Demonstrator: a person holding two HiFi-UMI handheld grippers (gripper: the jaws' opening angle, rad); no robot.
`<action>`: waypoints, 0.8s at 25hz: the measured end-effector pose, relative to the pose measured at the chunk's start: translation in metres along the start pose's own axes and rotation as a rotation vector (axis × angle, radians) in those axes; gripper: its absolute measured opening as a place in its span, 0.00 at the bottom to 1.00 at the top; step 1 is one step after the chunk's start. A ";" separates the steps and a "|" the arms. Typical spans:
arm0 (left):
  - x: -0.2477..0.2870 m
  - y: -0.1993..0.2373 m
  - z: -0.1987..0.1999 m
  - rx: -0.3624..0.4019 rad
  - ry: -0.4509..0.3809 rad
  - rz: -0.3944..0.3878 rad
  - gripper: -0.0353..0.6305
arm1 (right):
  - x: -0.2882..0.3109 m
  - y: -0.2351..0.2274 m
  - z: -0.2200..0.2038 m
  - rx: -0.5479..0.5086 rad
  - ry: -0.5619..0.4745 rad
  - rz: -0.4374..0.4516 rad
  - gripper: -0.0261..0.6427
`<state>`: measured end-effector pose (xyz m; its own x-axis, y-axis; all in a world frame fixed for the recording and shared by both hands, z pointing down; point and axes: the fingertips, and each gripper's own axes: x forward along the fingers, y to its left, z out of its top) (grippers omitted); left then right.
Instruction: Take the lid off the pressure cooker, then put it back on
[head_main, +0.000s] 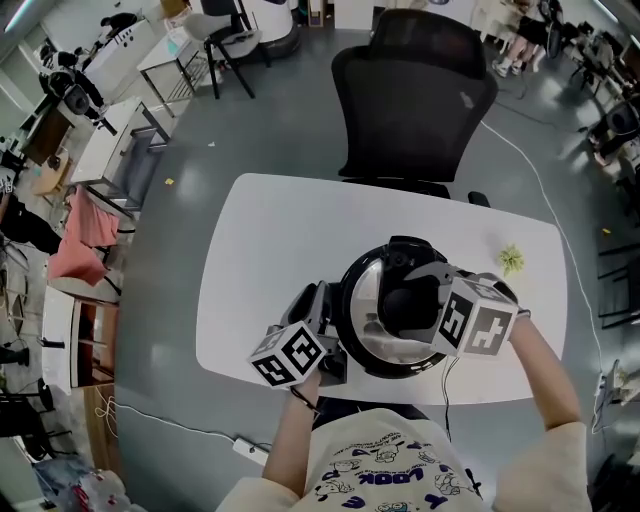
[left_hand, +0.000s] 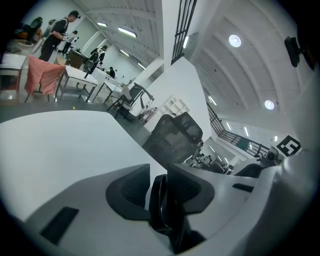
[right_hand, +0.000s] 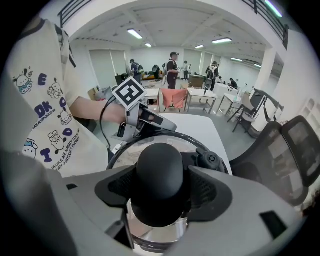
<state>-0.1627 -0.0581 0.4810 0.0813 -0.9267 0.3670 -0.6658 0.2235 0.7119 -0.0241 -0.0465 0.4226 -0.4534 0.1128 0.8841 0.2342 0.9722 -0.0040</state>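
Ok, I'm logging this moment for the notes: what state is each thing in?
Pressure cooker: upright on the white table.
Lid: seated on the cooker.
Left gripper: shut on the cooker's side handle.
Right gripper: open, the lid's knob between its jaws.

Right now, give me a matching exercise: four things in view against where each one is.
1 lid knob
2 left gripper
3 office chair
4 green scrap

A beyond the table's far edge
B between the right gripper's jaws
C on the table, right of the cooker
D shut on a thin black part at the cooker's side

Pairs: 1-B, 2-D, 3-A, 4-C
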 end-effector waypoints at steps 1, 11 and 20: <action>-0.002 0.001 0.002 0.004 -0.006 0.003 0.22 | 0.000 0.000 0.000 0.009 -0.017 -0.008 0.53; -0.013 -0.012 0.039 0.132 -0.086 0.009 0.26 | -0.036 -0.016 0.022 0.187 -0.369 -0.096 0.64; -0.027 -0.066 0.074 0.340 -0.189 -0.041 0.25 | -0.089 -0.047 0.017 0.391 -0.666 -0.413 0.56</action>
<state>-0.1761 -0.0698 0.3798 -0.0040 -0.9791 0.2033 -0.8751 0.1018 0.4731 -0.0094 -0.0990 0.3364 -0.8735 -0.2859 0.3941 -0.3158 0.9488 -0.0116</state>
